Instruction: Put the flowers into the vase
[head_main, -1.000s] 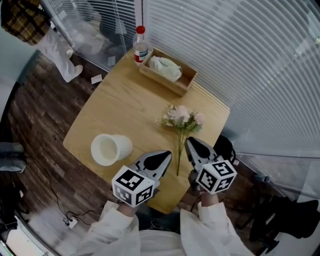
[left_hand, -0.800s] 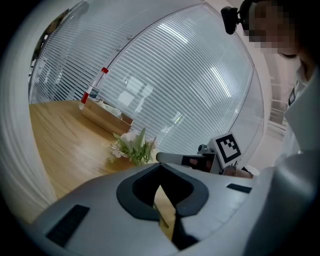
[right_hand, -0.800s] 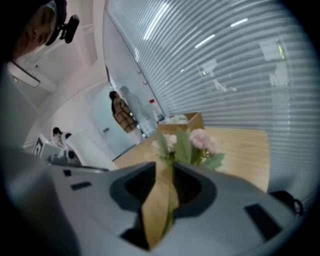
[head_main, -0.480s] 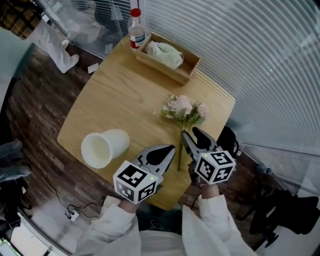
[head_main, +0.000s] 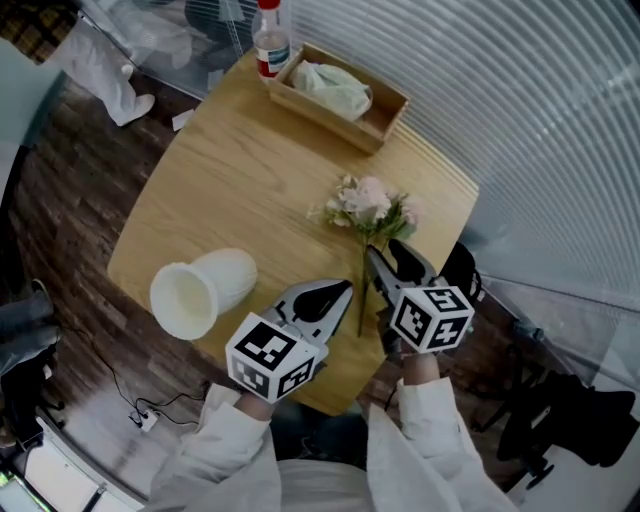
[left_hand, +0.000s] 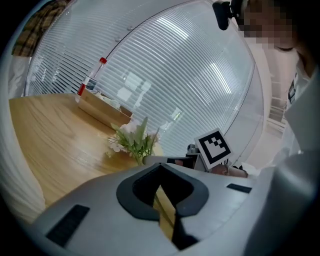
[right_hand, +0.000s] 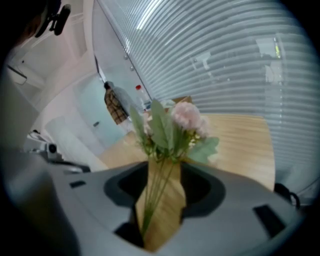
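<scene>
Since a second ago the right gripper (head_main: 385, 250) has sunk over the stems of the flowers (head_main: 370, 205) by the near-right edge of the table (head_main: 250, 170). Its jaws, just swung wide, straddle the stems without pinching. The left gripper (head_main: 340, 292), tips together and empty, hovers just left; the vase (head_main: 200, 288) lies tipped at the near-left edge, bare wood between.

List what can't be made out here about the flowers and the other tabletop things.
- Flower stems: lower ends hidden behind the right gripper body in the right gripper view; its jaws, which have just been opening, flank them.
- Bottle: top cut by the head view's upper edge; label too small.
- Wooden box: holds a pale crumpled thing, too small to identify in the head view.
- Vase: underside hidden, lying on its side in the head view.
</scene>
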